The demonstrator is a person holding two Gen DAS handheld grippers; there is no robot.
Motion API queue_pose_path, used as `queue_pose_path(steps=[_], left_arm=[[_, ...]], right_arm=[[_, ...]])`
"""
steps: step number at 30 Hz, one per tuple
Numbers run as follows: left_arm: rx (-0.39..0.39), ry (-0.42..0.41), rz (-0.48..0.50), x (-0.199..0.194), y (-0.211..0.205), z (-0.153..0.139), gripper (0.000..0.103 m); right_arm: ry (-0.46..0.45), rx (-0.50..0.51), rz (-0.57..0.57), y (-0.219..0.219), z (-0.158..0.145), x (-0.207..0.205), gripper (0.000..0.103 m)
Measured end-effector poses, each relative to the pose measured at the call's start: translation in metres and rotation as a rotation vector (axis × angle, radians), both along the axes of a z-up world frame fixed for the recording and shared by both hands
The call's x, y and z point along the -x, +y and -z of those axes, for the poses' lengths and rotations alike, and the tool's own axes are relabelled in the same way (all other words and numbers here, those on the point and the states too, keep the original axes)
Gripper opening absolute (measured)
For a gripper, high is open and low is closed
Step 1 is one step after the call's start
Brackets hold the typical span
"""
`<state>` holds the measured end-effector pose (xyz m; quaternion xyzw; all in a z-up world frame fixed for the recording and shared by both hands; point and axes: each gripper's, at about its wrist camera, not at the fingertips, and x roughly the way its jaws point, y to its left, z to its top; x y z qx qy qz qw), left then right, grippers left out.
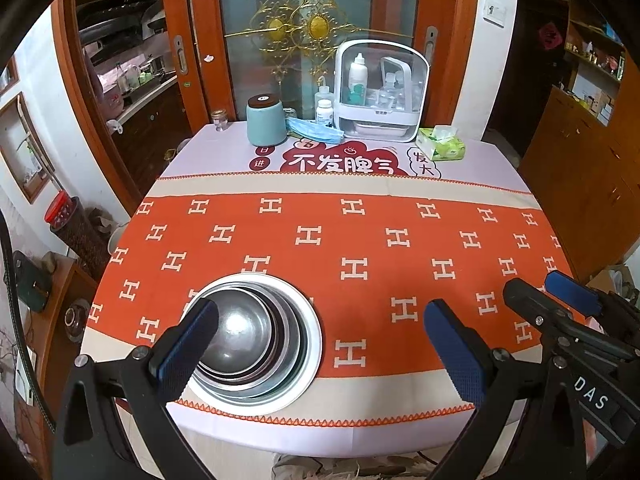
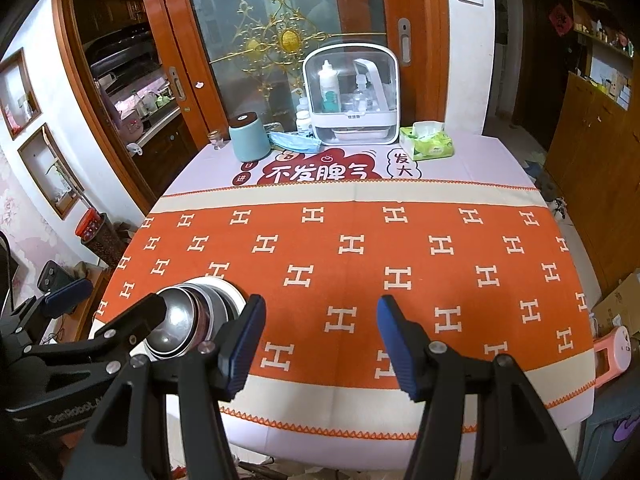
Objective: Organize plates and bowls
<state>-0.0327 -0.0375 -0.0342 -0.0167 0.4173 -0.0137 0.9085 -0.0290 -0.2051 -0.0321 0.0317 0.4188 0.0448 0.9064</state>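
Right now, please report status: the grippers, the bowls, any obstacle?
Left gripper open, empty. Right gripper open, empty. Metal bowls nested on white plate, near table edge. Orange cloth around them bare.

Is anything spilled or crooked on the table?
Nothing spilled or broken. The metal bowls sit nested on the white plate, a little off-centre toward its left side. One untidy thing: a blue face mask lies crumpled by the teal canister.

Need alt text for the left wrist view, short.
A stack of nested shiny metal bowls on a white round plate sits near the front edge of a table covered by an orange patterned tablecloth. The left gripper is open, one blue-padded finger in front of the bowls. The right gripper shows at right, and a teal lidded canister stands at the back.
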Motion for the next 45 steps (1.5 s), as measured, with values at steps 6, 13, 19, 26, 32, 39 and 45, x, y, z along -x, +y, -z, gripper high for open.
queue_pose_path(steps=[6,13,19,26,32,39,45], left_arm=[[0.001,0.008,-0.001,-0.001,0.002,0.002,0.102],[0.003,0.018,-0.002,-0.002,0.003,0.005,0.102],[0.004,0.024,-0.002,-0.001,0.004,0.006,0.102],[0.006,0.031,-0.003,-0.002,0.005,0.008,0.102],[0.004,0.032,-0.004,-0.002,0.006,0.009,0.102],[0.004,0.034,-0.003,-0.003,0.007,0.009,0.102],[0.004,0.033,-0.001,-0.004,0.007,0.009,0.102]], right_arm=[[-0.001,-0.002,-0.002,0.002,0.000,0.000,0.058],[0.002,-0.004,-0.003,0.002,0.001,-0.001,0.058],[0.002,-0.006,-0.003,0.005,0.001,-0.001,0.058],[0.004,-0.006,-0.005,0.005,0.002,0.000,0.058],[0.005,-0.007,-0.005,0.005,0.002,0.000,0.058],[0.007,-0.008,-0.007,0.008,0.004,0.000,0.058],[0.005,-0.007,-0.008,0.011,0.004,0.001,0.058]])
